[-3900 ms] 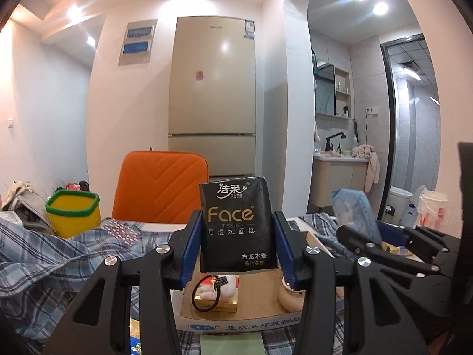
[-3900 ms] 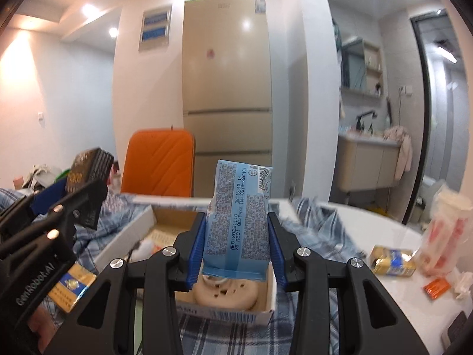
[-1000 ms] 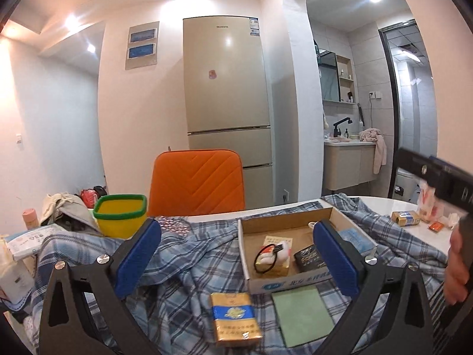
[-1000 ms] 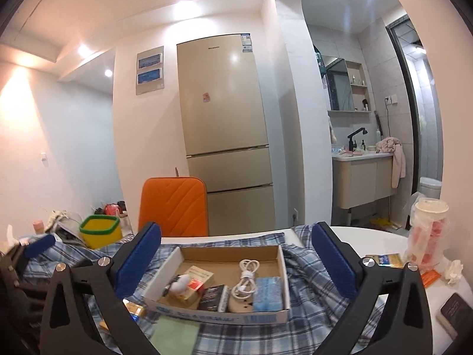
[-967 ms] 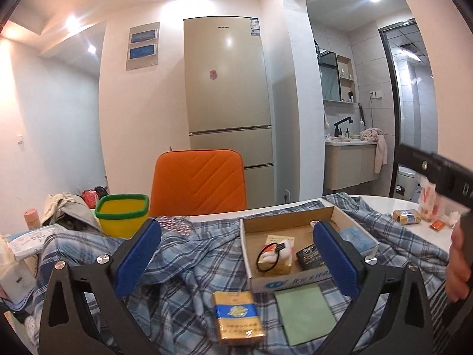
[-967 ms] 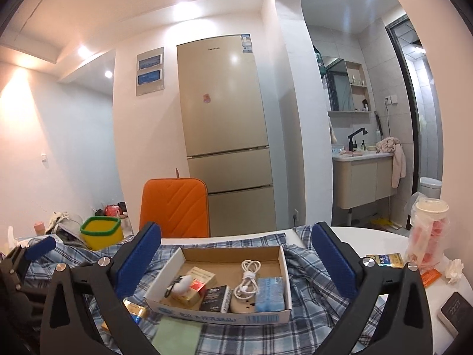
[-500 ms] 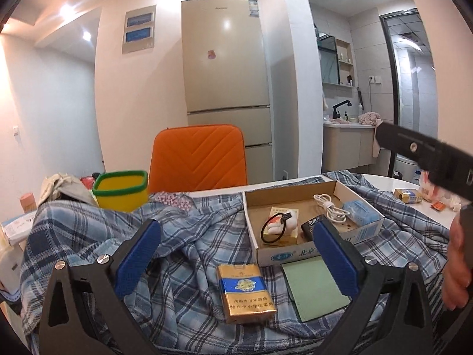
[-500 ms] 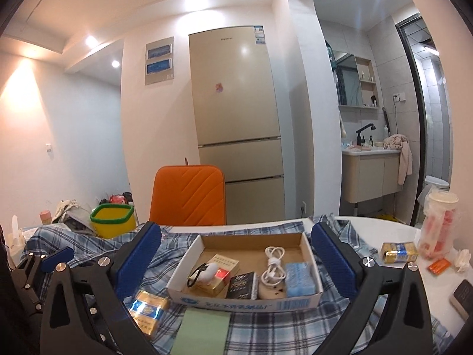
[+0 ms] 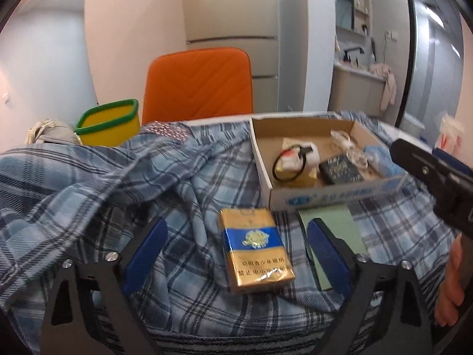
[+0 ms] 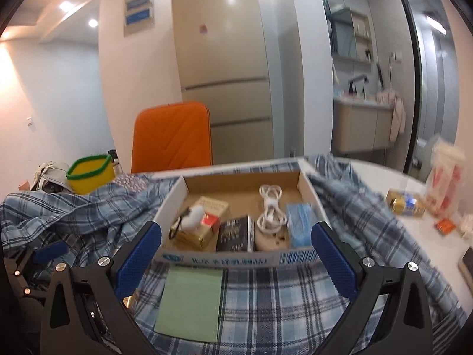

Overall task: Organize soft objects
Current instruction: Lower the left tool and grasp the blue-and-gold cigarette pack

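Both tissue packs are down in the cardboard box (image 10: 174, 259) now: the black pack (image 10: 235, 233) and the blue pack (image 10: 300, 224) lie side by side along its near wall, where seconds ago each was pinched in a pair of tongs. That drop-off looks done. The left tongs (image 9: 235, 248) have tipped down toward the plaid cloth (image 9: 88, 183) and their jaws, wide but just starting to close, straddle the gold-and-blue packet (image 9: 255, 248), which lies between the pads without being touched. That looks like the next pick. The right tongs (image 10: 236, 251) are spread wide and empty, dipping too, with the box's near wall ahead between the pads and the green pad (image 10: 190, 301) lying just under them. Beyond the left tongs' right pad, the right tongs' dark body (image 9: 437, 177) crosses in, so watch for crowding.
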Available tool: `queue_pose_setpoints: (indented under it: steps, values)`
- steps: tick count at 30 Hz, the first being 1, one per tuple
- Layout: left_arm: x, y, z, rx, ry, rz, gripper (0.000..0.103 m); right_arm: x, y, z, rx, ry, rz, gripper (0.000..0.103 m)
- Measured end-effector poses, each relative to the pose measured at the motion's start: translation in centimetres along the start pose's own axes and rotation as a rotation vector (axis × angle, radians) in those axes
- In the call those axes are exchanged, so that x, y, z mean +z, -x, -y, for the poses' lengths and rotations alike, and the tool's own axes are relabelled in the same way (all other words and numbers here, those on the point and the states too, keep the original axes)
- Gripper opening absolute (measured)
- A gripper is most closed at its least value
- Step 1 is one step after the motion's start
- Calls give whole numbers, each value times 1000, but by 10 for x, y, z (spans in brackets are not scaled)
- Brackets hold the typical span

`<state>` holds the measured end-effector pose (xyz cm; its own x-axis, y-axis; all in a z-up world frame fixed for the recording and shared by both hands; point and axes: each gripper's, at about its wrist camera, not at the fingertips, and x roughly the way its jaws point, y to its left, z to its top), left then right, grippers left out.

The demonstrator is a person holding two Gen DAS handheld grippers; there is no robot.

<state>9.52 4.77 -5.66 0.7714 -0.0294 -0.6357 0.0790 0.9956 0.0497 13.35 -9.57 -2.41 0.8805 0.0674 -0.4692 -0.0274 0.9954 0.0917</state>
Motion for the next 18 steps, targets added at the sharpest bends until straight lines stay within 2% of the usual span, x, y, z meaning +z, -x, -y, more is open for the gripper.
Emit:
queue_pose_setpoints:
  steps: [5, 10, 16, 18]
  values:
    - [-5, -14, 14, -18, -82, -76, 84, -3, -6, 3, 9, 1, -25, 103]
    - [-6, -22, 15, -18, -90, -127, 78, -4, -3, -4, 11, 27, -15, 103]
    - [-10, -33, 18, -11, -109, -199, 58, -4, -5, -4, 13, 25, -26, 103]
    - [-10, -35, 17, -12, -107, -212, 58, -3, -6, -5, 13, 25, -31, 103]
